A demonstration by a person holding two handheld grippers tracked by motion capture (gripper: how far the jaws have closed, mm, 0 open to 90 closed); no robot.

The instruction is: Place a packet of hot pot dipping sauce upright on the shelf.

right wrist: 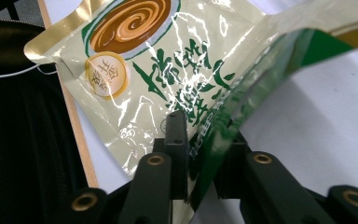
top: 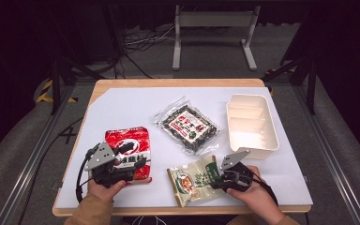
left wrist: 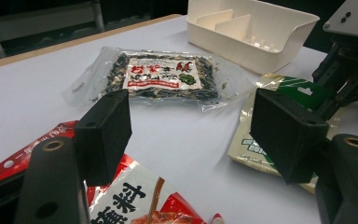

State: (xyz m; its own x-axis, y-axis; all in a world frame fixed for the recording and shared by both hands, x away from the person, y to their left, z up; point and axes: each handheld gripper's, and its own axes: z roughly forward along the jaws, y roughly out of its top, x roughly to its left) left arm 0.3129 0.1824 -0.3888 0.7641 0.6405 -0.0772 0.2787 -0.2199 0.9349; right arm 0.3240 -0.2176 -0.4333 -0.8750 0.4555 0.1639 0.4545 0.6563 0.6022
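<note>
Gripping the top edge of a beige-and-green snack pouch (top: 194, 179) with the right tongs (top: 219, 178), jaws clamped together on the green header strip, the film buckling upward between them in the right gripper view (right wrist: 200, 154). Lying near the front edge of the white surface (top: 136, 105), the pouch, its far end angled toward the person and its held end lifting slightly. Hovering over the red seasoning packet (top: 127, 152) at the front left, the left tongs (top: 133, 161), jaws standing well apart with nothing pressed between them; showing the two black pads (left wrist: 105, 133) spread wide above the packet's corner (left wrist: 140, 205) in the left gripper view. Resting in the middle of the surface, a clear bag of dark dried seaweed (top: 187, 127) with a red-and-white label, well apart from both tongs. Sitting at the right side, a cream plastic divided tray (top: 274, 140), just beyond the right hand (top: 255, 197). Supporting the left tongs from below, the left hand (top: 104, 190).
</note>
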